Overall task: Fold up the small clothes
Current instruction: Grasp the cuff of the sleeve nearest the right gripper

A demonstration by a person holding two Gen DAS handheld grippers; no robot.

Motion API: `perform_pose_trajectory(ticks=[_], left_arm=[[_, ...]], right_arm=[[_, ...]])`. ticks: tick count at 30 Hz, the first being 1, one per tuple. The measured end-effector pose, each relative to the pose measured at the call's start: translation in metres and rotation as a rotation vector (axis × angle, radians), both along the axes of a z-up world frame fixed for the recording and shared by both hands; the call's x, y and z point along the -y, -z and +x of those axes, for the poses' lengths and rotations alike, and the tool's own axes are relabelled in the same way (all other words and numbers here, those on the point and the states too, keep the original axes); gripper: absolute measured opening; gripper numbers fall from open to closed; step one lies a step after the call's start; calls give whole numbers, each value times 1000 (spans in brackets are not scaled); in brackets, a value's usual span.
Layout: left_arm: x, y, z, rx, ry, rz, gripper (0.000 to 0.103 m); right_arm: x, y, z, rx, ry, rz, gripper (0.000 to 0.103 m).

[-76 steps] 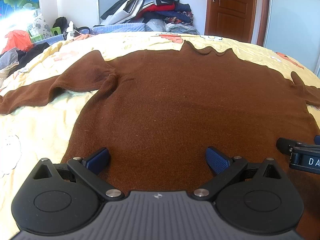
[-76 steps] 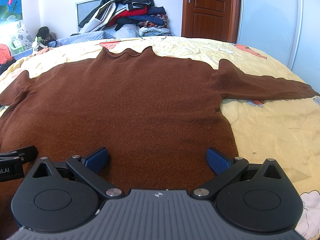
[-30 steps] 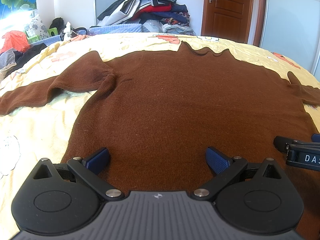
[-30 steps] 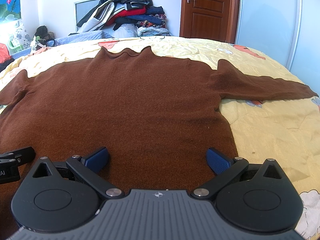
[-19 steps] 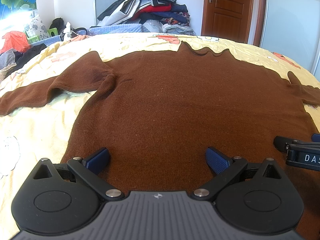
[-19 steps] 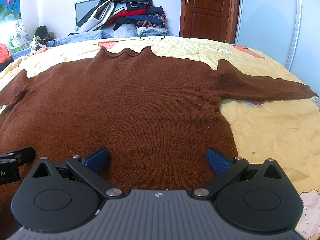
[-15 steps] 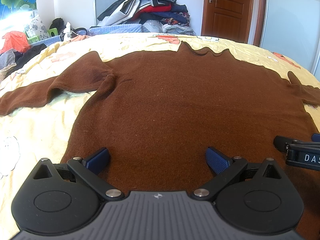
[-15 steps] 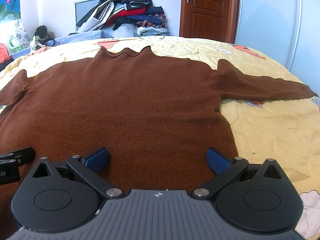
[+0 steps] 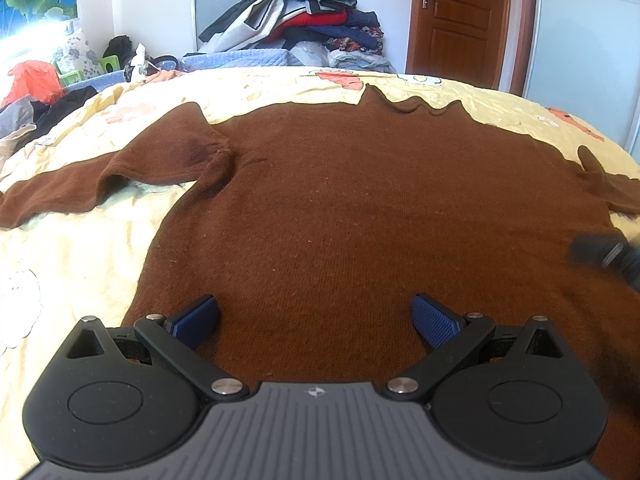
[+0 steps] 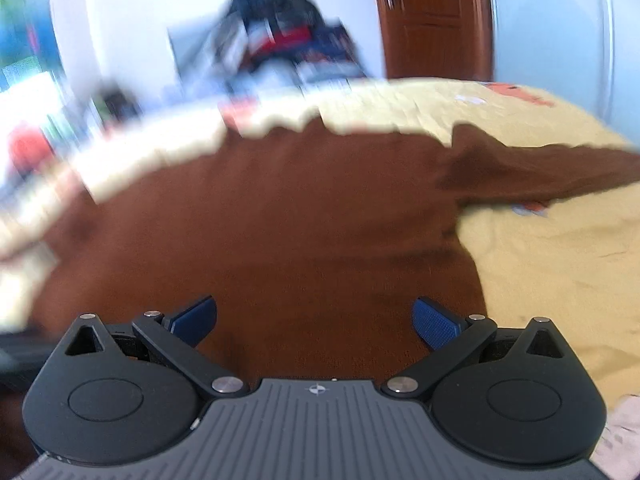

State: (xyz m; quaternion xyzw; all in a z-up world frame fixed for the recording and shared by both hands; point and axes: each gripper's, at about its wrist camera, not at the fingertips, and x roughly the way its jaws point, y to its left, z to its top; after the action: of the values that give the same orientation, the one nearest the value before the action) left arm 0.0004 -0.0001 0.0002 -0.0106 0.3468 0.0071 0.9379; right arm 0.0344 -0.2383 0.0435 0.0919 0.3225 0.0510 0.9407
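Sweater (image 9: 360,208), brown, spread flat ahead of left gripper (image 9: 316,320) and right gripper (image 10: 314,320), both spread wide, empty, ready for folding.

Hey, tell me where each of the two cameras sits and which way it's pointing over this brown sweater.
Left wrist view: sits on the left tongs, low over the hem of the brown sweater, facing the collar and the wooden door; its own open fingers show, with the blurred right tongs at the right edge.
Right wrist view: sits on the right tongs, facing the same way, motion-blurred; its open fingers show.
Shared: sweater, yellow bedspread, door.
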Motion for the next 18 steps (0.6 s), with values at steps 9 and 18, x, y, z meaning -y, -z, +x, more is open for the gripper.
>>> perform_pose_trajectory(ticks=[9,18], left_arm=[[1,1,0,-1,-1,11,103],[1,1,0,-1,-1,9,103]], right_arm=[[233,-41,38,154,311,314,103],[433,20,89,143,783,692,92]])
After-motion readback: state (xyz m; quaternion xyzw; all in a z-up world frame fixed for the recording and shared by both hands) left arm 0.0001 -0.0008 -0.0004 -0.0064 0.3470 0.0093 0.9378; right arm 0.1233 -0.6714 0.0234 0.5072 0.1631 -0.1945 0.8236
